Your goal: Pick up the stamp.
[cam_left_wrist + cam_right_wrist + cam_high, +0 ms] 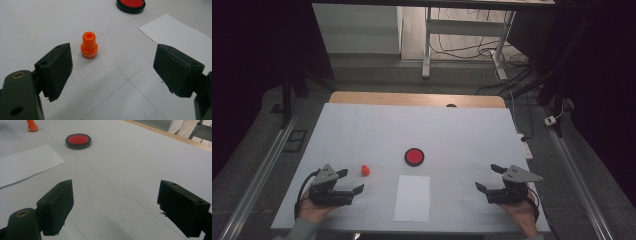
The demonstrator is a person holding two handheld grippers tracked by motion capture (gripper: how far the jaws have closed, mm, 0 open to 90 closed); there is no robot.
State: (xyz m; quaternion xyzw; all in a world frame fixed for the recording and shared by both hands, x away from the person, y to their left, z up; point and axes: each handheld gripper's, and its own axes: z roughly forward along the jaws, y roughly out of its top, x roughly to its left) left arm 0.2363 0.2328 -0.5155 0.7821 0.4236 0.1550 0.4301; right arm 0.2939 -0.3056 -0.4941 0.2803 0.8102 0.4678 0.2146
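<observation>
— Fingers [56, 72] of the left gripper [349, 181] stand as wide apart as they go and hold nothing, and the right gripper [490, 178] is spread just as wide, also with nothing in it. Both sit at the near edge, each held in a hand, the left hand [312, 210] at the lower left corner and the right hand [519, 215] at the lower right.

— And what lies between them, largest first?

— White table [362, 130], covering most of the high view, with a wooden strip along its far edge. On it, a sheet of paper [412, 198] lies flat at the near middle, roughly midway between the two grippers. Beyond the paper's far edge, near but not touching it, rests a round black pad with a red centre [414, 156].

— And the smallest item?

— Small orange stamp [89, 45], standing upright on the bare table, left of the pad and just ahead of the left gripper's open jaws, touching neither jaw. It is well apart from the right gripper.
</observation>
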